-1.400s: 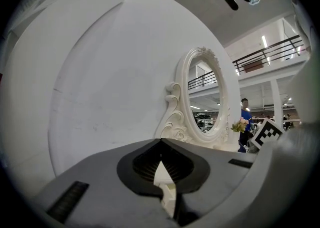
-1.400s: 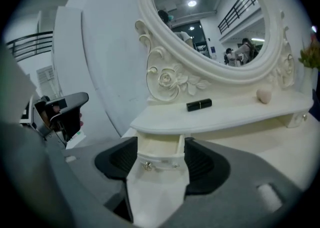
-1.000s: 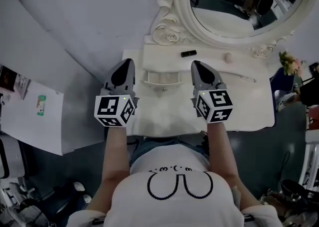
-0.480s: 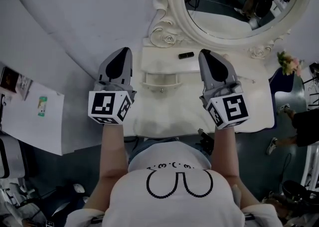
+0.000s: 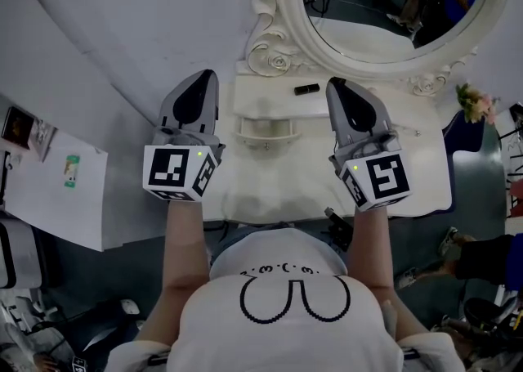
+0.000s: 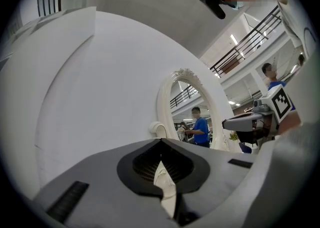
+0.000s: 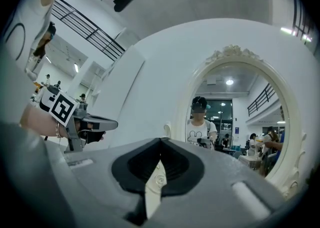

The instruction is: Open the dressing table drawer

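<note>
The small drawer (image 5: 263,129) sits on the surface (image 5: 417,170) between the left gripper (image 5: 209,78) and right gripper (image 5: 334,84), whose fingers are pressed together on nothing; whether it is pulled out is unclear.

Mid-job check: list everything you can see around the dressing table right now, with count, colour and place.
dressing table: one, white, against the wall in front of the person
drawer: one, white, middle of the table, between the two grippers
mirror: one, oval, white carved frame, at the table's back
small black object: one, on the tabletop just below the mirror
flowers: one bunch, pink and green, by the table's right end
paper sheet: one, white, far left
shirt: one, white with black print, on the person
left gripper: one, grey, jaws together, empty, over the table's left edge
right gripper: one, grey, jaws together, empty, right of the drawer
</note>
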`<state>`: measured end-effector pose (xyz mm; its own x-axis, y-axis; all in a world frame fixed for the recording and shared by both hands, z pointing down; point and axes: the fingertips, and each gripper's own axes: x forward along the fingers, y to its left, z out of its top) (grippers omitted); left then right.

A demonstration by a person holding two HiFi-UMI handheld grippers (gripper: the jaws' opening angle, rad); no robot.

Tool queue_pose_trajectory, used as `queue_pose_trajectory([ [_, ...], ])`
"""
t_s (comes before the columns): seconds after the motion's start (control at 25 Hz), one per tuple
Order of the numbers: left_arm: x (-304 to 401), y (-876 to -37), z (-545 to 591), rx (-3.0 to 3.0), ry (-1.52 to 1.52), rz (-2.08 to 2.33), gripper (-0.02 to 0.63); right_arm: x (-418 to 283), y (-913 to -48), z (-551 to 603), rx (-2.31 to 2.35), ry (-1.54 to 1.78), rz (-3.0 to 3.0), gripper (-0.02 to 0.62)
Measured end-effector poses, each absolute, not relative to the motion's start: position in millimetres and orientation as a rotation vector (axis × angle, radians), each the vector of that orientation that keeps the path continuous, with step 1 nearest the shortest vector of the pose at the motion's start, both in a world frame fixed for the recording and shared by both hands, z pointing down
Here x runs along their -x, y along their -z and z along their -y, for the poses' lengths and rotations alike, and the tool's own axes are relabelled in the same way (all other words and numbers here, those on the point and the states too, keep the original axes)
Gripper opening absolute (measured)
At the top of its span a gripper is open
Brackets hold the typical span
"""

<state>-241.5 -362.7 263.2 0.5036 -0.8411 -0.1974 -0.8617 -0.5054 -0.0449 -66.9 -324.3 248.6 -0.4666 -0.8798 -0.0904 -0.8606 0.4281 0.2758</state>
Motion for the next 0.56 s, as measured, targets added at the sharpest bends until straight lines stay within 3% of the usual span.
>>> queue_pose_trajectory([
  [0.56,241.7,-257.6,359.4,2.592,-0.201,-1.454,-0.002,71.3,-253.3,327.5,-1.577,0.408,2.584,-0.003],
])
